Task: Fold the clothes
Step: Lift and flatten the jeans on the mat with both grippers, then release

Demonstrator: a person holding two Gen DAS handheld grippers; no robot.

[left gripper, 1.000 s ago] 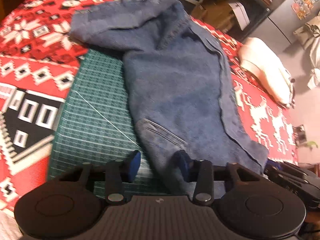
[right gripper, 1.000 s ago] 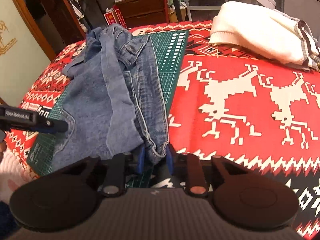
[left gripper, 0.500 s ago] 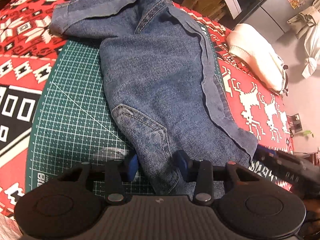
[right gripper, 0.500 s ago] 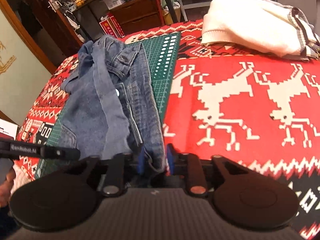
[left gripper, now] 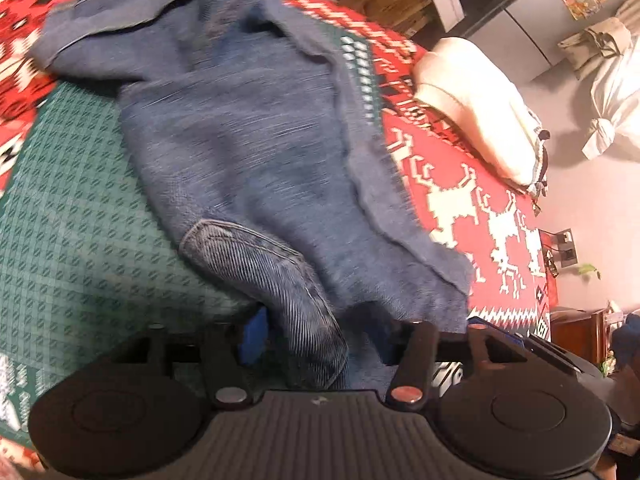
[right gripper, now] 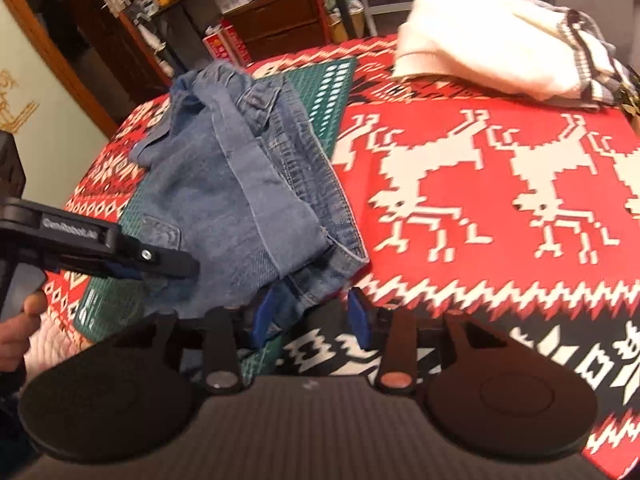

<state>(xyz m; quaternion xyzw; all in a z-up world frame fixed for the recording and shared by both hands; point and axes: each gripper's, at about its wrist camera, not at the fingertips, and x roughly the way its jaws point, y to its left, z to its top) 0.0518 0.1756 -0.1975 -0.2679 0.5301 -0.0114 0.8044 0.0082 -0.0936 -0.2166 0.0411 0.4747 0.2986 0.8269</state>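
Step in hand, by the look of it: letting go of the jeans (left gripper: 256, 152) after a fold, near edge just laid down.

Left gripper (left gripper: 316, 340): jaws opening. Denim with a pocket corner sits between the fingers (left gripper: 253, 338), bunched against the left pad and draped over the right one; pads look clear of a pinch, though blur keeps this uncertain. Same tool visible in the right wrist view at left, a hand (right gripper: 16, 332) on its grip.

Jeans lie ahead of both sets of fingertips, mostly on the green cutting mat (left gripper: 80, 216), far end spilling onto the red patterned blanket (right gripper: 480, 208). Folded lengthwise, 1 leg over the other, seam edge toward the right.

Right gripper (right gripper: 310, 318): jaws opening too. Hem corner hangs against the left pad, right pad standing free over the blanket. No pinch on the cloth.

Next move, as a judgement: back both tools off toward the near edge without snagging the hem, then re-grip the near end with both for a crosswise fold toward the far end. Risk: denim dragging on the left pads and undoing the fold.

Containers: none on the bed. Beyond the right fingers, a white garment (right gripper: 492, 52) lies in a heap on the blanket, well apart from the jeans. Shelves and boxes in the background, contents too small to tell.
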